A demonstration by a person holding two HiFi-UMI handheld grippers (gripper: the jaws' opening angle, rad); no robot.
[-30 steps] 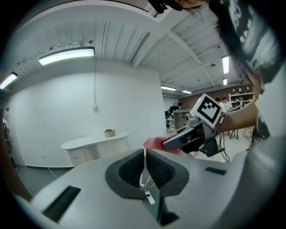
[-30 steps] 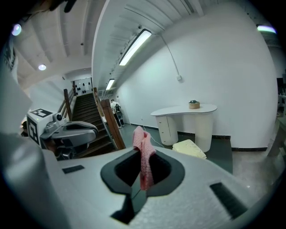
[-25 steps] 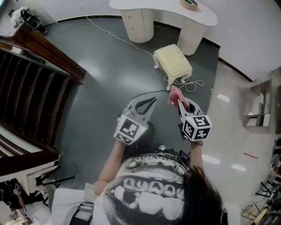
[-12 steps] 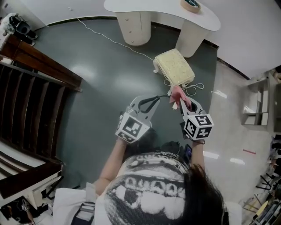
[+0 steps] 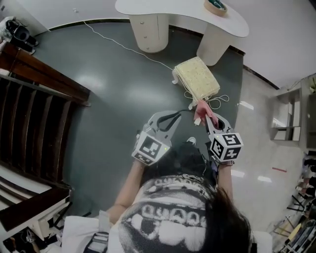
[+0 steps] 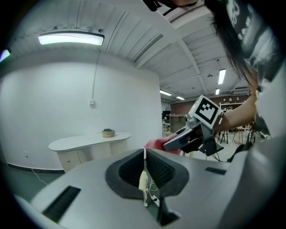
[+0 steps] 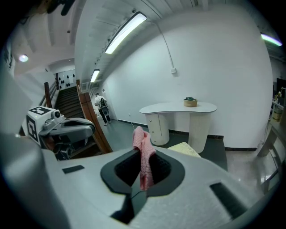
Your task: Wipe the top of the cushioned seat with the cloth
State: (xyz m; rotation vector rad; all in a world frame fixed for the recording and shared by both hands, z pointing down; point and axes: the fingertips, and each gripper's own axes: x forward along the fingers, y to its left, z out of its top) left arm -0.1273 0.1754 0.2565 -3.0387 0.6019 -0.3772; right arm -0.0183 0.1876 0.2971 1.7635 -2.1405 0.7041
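Note:
The cushioned seat (image 5: 196, 77) is a small cream stool with a pale yellow top, standing on the dark floor ahead of me; its corner shows in the right gripper view as the cushioned seat (image 7: 184, 149). My right gripper (image 5: 203, 109) is shut on a pink cloth (image 5: 199, 110), which sticks up between its jaws as the pink cloth (image 7: 143, 156). It hangs just short of the seat's near edge. My left gripper (image 5: 176, 114) is shut with nothing in it, level with the right one and to its left.
A white curved desk (image 5: 182, 12) with a small bowl (image 5: 215, 5) stands beyond the seat. A white cable (image 5: 123, 43) runs across the floor to a coil (image 5: 217, 100) by the seat. A dark wooden staircase (image 5: 34, 94) fills the left side.
Both grippers and I have come closer to the seat. The cloth stays gripped in the right gripper; the left stays shut.

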